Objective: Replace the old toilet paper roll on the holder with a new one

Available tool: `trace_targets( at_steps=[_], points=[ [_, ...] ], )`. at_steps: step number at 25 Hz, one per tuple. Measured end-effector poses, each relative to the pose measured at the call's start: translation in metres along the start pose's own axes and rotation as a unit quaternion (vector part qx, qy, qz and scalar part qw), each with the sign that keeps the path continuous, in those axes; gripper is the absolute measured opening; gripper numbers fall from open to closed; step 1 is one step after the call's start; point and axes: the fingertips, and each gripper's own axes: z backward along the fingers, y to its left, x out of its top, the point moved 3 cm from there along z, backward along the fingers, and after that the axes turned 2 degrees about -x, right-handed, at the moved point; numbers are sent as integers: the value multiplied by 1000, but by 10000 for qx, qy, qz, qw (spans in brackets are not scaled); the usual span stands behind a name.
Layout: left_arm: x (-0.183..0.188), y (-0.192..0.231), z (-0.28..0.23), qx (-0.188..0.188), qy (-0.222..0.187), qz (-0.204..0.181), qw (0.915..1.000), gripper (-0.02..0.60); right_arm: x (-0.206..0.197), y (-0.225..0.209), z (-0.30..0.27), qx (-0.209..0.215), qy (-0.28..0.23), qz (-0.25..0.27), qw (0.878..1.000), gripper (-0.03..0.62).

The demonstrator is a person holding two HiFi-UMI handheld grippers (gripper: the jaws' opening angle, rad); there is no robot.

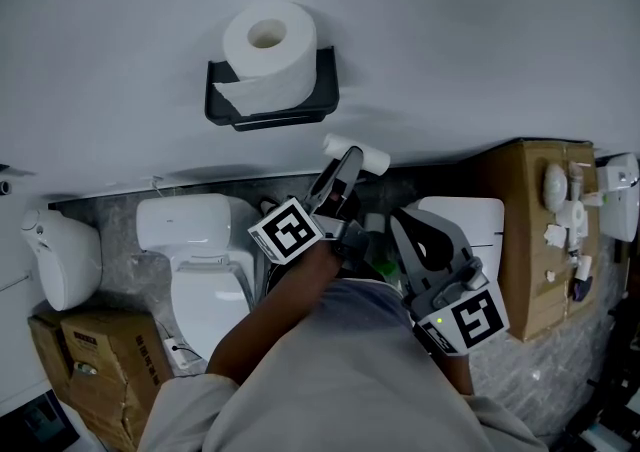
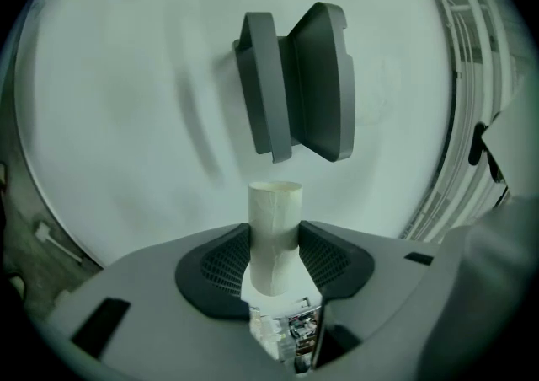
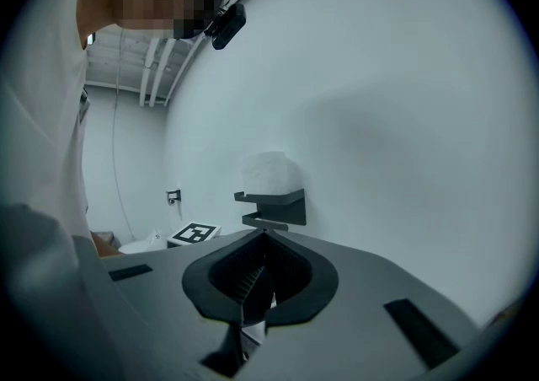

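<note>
One pale wall [image 1: 480, 30] fills most of the head view; below it stands a white toilet [image 1: 205, 270]; a black holder [image 1: 327, 85] on the wall carries a full toilet paper roll [image 1: 270, 55]; the left gripper [image 2: 274, 257], near the holder, pinches an empty cardboard tube [image 2: 274, 215]; the right gripper [image 3: 253, 287] hangs lower, jaws pressed together on nothing.

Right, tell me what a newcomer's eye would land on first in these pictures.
First comes the full white paper roll, which sits in the black holder on the wall, upper middle of the head view. Just below it, the left gripper is clamped on a bare cardboard tube. The right gripper is shut and empty, lower right in the head view, and a white toilet stands at lower left.
</note>
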Motion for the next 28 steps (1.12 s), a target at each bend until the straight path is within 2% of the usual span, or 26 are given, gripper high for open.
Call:
trace_targets(
  at_steps=[4,10,14,23,28],
  points=[
    [10,6,16,454,35,-781,9959,186,1,2,-1,24,5,20,10000,17],
    [23,8,37,664,7,-1136,9913,187,2,8,-4,128,-8,46,9999,17],
    [33,3,51,779,14,-1626,9836,186,3,11,-7,226,-18,62,9997,17],
    [58,-14,75,1059,-135,-2645,9585,186,6,20,-21,527,-33,173,9985,17],
    [70,-42,82,1085,-119,-3524,9295,186,7,20,-25,642,-39,197,9977,17]
  ],
)
